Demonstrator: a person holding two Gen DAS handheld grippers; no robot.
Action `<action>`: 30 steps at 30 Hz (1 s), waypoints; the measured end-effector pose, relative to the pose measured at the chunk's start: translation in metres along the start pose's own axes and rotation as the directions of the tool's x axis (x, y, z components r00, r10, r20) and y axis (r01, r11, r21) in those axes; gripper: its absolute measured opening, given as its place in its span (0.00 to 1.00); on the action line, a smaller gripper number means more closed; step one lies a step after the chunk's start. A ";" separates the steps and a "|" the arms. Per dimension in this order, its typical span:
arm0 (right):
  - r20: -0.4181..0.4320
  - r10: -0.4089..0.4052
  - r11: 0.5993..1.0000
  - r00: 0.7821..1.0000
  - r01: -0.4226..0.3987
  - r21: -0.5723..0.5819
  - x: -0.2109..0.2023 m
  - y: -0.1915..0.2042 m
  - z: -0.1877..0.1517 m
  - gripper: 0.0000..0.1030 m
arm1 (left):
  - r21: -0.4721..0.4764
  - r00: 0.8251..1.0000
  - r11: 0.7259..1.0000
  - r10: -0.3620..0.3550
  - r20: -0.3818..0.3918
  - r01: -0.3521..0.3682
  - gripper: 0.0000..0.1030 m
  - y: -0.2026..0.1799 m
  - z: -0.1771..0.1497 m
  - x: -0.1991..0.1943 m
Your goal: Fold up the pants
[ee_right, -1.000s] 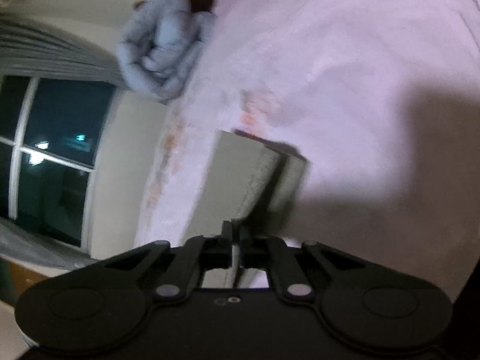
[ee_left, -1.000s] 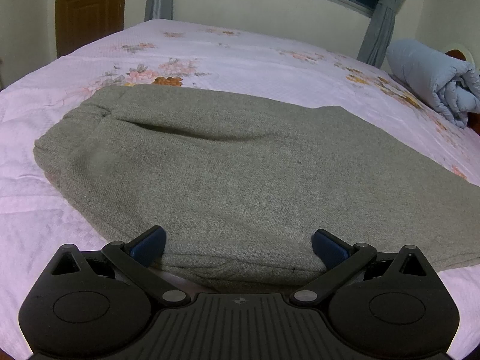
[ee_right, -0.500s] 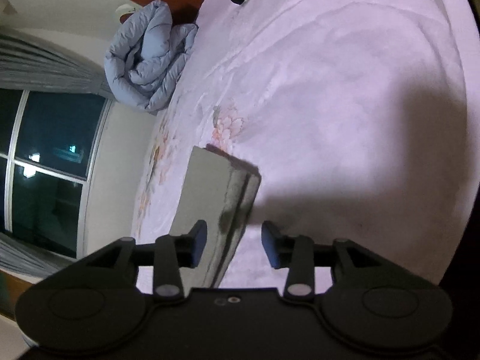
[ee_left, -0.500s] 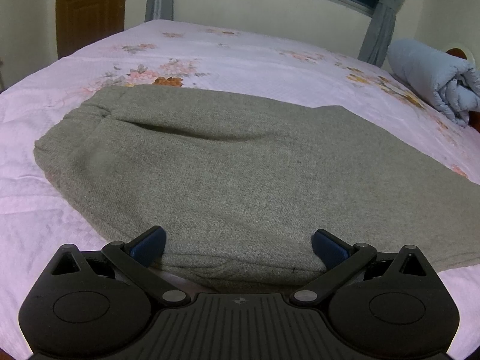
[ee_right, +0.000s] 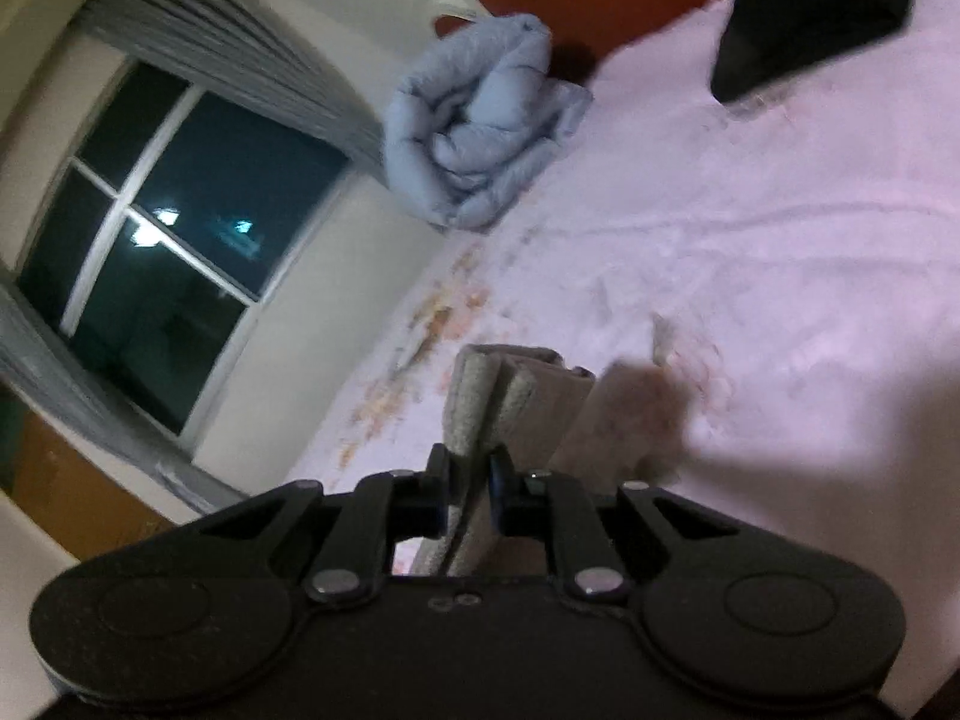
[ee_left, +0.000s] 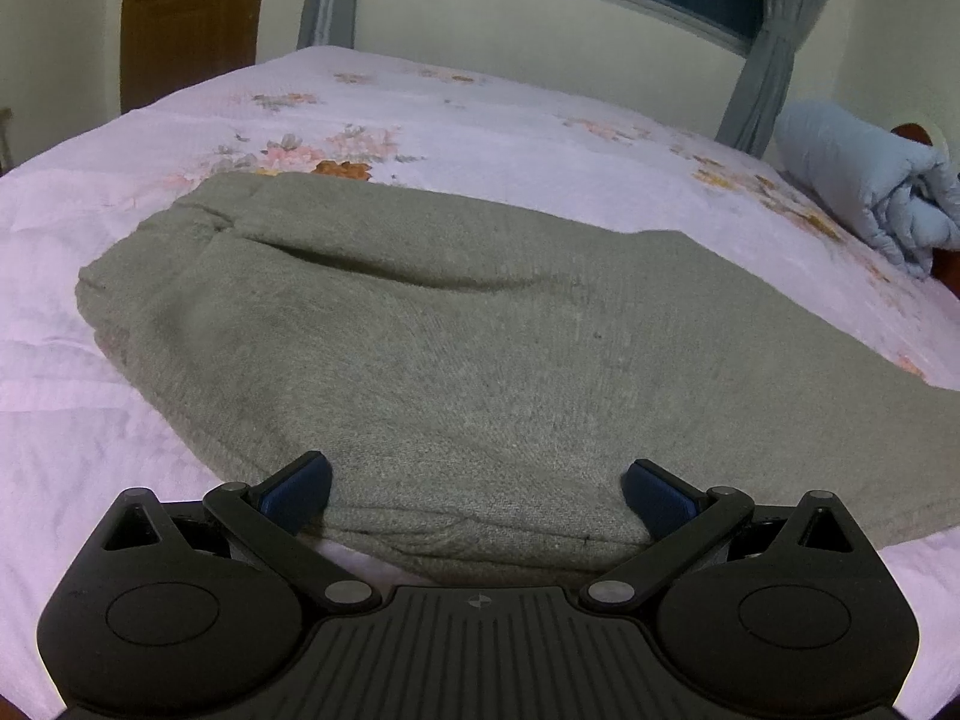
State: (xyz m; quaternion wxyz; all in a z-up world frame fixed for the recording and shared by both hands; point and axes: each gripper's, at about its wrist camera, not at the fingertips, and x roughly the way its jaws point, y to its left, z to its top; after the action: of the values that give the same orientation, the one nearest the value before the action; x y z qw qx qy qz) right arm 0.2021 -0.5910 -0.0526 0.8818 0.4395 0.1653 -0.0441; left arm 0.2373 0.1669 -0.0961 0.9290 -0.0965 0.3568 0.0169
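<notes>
the pants [ee_left: 456,348] lie flat on the bed [ee_left: 420,96], already doubled leg over leg; the crosswise folds are left. the right gripper [ee_right: 469,489] is clamped on the leg end [ee_right: 492,396], lifted off the sheet near the bed's head, wrist rolled. the left gripper [ee_left: 477,495] has its jaws spread wide over the near edge, pointing down, holding nothing.
</notes>
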 end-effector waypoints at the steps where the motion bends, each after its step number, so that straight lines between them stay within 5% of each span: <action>1: -0.012 -0.030 1.000 0.999 0.030 0.003 0.001 -0.011 -0.004 0.03 | 0.004 1.000 1.000 -0.002 -0.001 0.002 1.00 0.000 0.000 0.000; 4: -0.137 -0.160 0.971 0.978 0.181 0.156 0.022 -0.073 -0.029 0.02 | 0.017 1.000 1.000 0.000 -0.011 0.001 1.00 -0.001 -0.001 -0.001; 7: -0.102 -0.060 0.950 0.993 0.088 0.300 0.015 -0.096 -0.038 0.09 | 0.007 1.000 1.000 -0.008 -0.009 0.008 1.00 0.001 0.001 -0.006; 9: -0.053 -0.132 0.973 0.990 0.140 0.185 -0.005 -0.072 -0.031 0.16 | -0.017 1.000 1.000 -0.014 0.017 0.015 1.00 0.005 0.003 -0.014; 11: -0.025 -0.107 0.990 0.994 0.109 0.087 -0.017 -0.050 -0.027 0.14 | -0.041 0.999 0.999 0.027 0.046 -0.025 1.00 0.011 0.004 -0.024; 15: -0.157 -0.005 0.996 0.988 -0.008 -0.083 0.015 0.009 -0.025 0.15 | -0.112 0.987 0.986 0.133 0.092 -0.123 1.00 0.038 0.006 -0.040; 18: -0.253 0.034 0.965 0.967 -0.098 -0.245 0.065 0.079 -0.047 0.18 | -0.169 0.970 0.965 0.221 0.105 -0.202 1.00 0.064 0.014 -0.046; 21: -0.412 0.091 0.916 0.907 -0.239 -0.323 0.127 0.151 -0.085 0.19 | -0.192 0.961 0.951 0.263 0.090 -0.243 1.00 0.092 0.023 -0.043; 25: -0.608 0.112 0.810 0.786 -0.427 -0.402 0.211 0.241 -0.154 0.28 | -0.279 0.970 0.937 0.235 0.064 -0.209 1.00 0.128 0.033 -0.032; 30: -0.736 0.038 0.740 0.676 -0.514 -0.434 0.304 0.309 -0.222 0.29 | -0.351 0.980 0.920 0.198 0.028 -0.176 1.00 0.151 0.035 -0.016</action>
State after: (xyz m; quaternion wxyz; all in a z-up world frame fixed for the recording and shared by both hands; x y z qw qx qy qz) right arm 0.5013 -0.2069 -0.0419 0.8433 0.1352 0.4104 0.3195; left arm 0.2336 0.3222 -0.0854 0.9023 -0.2237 0.3263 0.1711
